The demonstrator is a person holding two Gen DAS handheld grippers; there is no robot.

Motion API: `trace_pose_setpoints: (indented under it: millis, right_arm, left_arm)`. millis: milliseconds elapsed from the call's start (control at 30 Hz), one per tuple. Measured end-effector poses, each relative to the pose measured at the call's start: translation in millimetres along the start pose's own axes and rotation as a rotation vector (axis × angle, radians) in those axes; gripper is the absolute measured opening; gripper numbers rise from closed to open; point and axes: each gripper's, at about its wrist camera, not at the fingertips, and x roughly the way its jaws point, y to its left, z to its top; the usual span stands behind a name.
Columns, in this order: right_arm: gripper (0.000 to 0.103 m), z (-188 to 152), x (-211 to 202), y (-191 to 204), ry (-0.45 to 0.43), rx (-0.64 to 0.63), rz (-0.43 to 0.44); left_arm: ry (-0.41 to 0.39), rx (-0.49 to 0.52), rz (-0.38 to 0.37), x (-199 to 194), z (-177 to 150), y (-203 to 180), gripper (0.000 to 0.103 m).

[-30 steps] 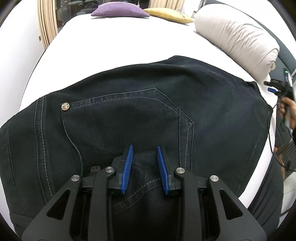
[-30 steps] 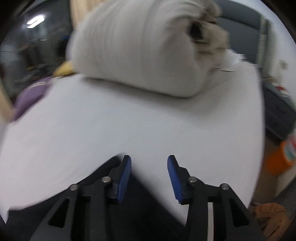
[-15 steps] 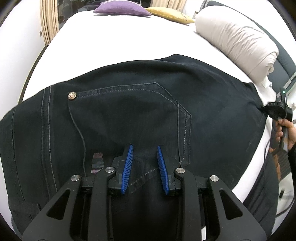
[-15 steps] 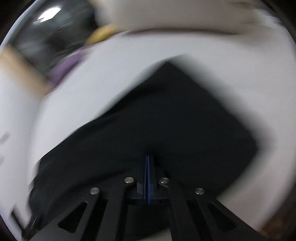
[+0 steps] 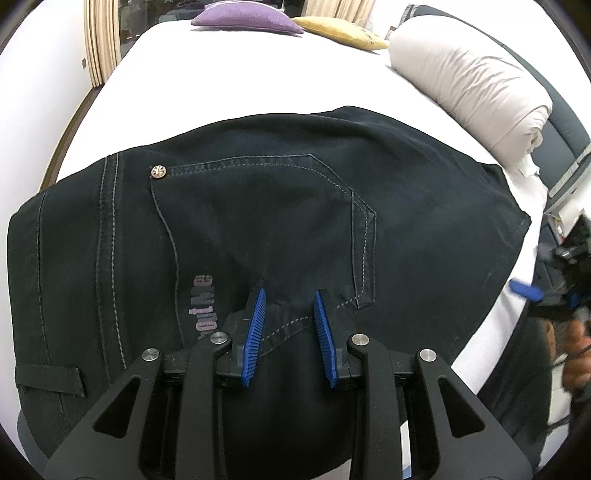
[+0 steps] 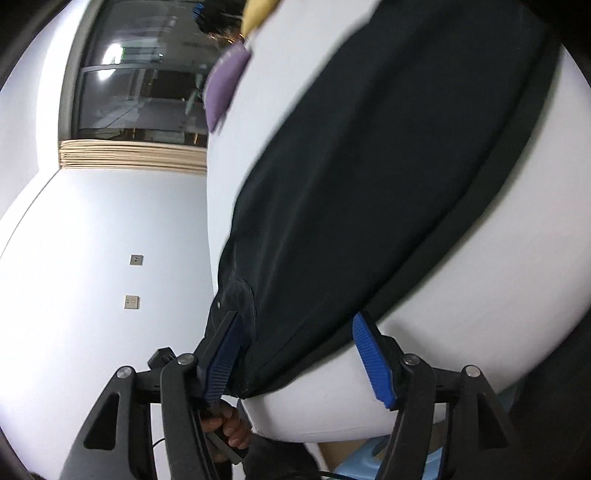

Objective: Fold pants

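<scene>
Left wrist: left tool [image 5: 288, 295] pinching pants [image 5: 277, 206]; right tool [image 6: 295, 332] opening (fabric between).

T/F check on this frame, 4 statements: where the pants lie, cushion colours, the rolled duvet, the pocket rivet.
1. The pants lie spread on the white bed. True.
2. Two cushions at the far end are red and green. False: one purple cushion, one yellow cushion.
3. A rolled beige duvet sits on top of the pants. False: it lies beside them on the bed, apart.
4. A metal rivet marks a corner of the back pocket. True.
</scene>
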Motion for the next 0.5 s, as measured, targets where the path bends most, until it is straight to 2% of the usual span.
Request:
trace_pose_setpoints:
  millis: [33, 167, 200, 367, 500]
  right_arm:
    - [0.066, -15, -7, -9, 0.0, 0.027, 0.017]
    - [0.066, -24, -20, -21, -0.018, 0.095, 0.05]
    - [0.066, -43, -20, -20, -0.025, 0.093, 0.058]
    - [0.066, -49, -10, -24, -0.016, 0.12, 0.049]
    - [0.061, -51, -7, -23, -0.035, 0.151, 0.062]
  left_arm:
    - [-0.002, -0.005, -0.006, 0, 0, 1, 0.026]
    - [-0.009, -0.014, -0.013, -3, -4, 3, 0.026]
    - [-0.01, -0.012, -0.011, -4, -4, 3, 0.026]
    - [-0.011, -0.016, -0.016, -4, -4, 4, 0.026]
    - [-0.011, -0.012, -0.013, -5, -4, 3, 0.026]
